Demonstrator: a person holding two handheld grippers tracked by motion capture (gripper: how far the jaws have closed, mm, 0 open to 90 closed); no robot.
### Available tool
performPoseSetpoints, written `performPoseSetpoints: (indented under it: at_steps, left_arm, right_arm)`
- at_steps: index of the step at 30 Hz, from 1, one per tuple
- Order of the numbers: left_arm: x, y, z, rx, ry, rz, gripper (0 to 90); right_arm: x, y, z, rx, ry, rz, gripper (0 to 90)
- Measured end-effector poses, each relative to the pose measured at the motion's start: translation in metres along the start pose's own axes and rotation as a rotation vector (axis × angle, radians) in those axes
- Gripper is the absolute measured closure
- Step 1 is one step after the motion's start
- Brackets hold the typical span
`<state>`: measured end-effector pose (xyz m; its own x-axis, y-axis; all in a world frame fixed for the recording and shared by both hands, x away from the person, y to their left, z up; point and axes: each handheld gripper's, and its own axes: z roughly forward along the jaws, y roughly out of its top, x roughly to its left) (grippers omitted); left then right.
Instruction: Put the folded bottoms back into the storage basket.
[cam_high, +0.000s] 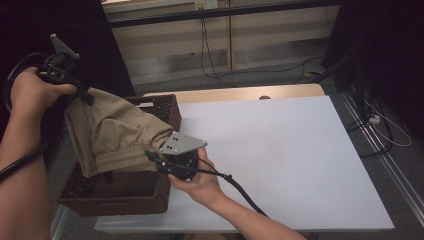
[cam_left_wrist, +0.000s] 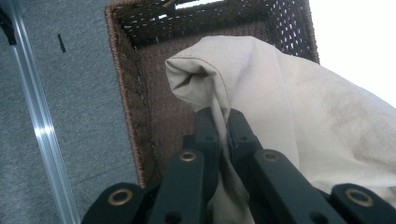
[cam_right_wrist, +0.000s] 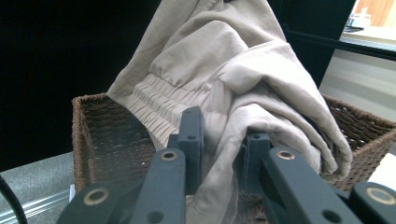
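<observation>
A beige garment (cam_high: 115, 132) with an elastic waistband hangs over a brown wicker basket (cam_high: 115, 202) at the table's left edge. My left gripper (cam_high: 88, 96), raised at the upper left, is shut on a top fold of it. In the left gripper view the cloth (cam_left_wrist: 289, 102) is pinched between the jaws of the left gripper (cam_left_wrist: 223, 116), with the basket (cam_left_wrist: 140, 93) below. My right gripper (cam_high: 154, 155) meets the garment's right side near the waistband. In the right gripper view a thick fold of cloth (cam_right_wrist: 224, 60) sits between the jaws of the right gripper (cam_right_wrist: 222, 128), held above the basket (cam_right_wrist: 98, 135).
A white table top (cam_high: 280, 160) stretches to the right of the basket. Grey floor (cam_left_wrist: 74, 93) and a metal rail (cam_left_wrist: 42, 126) lie left of the basket. Cables (cam_high: 210, 55) trail on the floor behind the table, by a wooden cabinet.
</observation>
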<state>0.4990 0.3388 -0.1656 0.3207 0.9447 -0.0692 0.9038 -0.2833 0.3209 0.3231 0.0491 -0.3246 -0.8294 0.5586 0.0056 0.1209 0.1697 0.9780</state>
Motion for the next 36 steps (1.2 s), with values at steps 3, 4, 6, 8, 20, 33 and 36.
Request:
performPoseSetpoints:
  at_steps: [3,4,6,8,20,33,36]
  left_arm:
    - [0.005,-0.002,0.0,0.001,0.001,-0.009,86.0]
    - [0.006,-0.003,0.0,-0.002,0.0,-0.01,85.9]
    - [0.011,-0.005,0.001,0.0,0.006,-0.018,85.9]
    - [0.015,-0.006,0.003,-0.002,0.008,-0.019,85.9]
    - [0.038,-0.007,0.033,-0.074,0.034,-0.038,70.4]
    - [0.026,-0.023,0.048,-0.134,0.053,0.015,23.9]
    - [0.019,-0.025,0.047,-0.151,0.038,0.027,23.4]
  right_arm:
    - [0.002,-0.001,0.004,0.001,0.006,0.002,75.4]
    - [0.003,-0.001,0.006,0.001,0.01,0.0,75.4]
    - [0.005,-0.002,0.009,0.0,0.016,-0.001,75.3]
    - [0.007,-0.003,0.013,0.001,0.02,-0.005,75.3]
    - [0.009,-0.012,0.037,0.057,0.005,-0.041,55.5]
    - [-0.023,-0.017,-0.01,0.136,-0.054,-0.008,27.2]
    - [-0.029,-0.019,-0.022,0.125,-0.051,0.005,25.1]
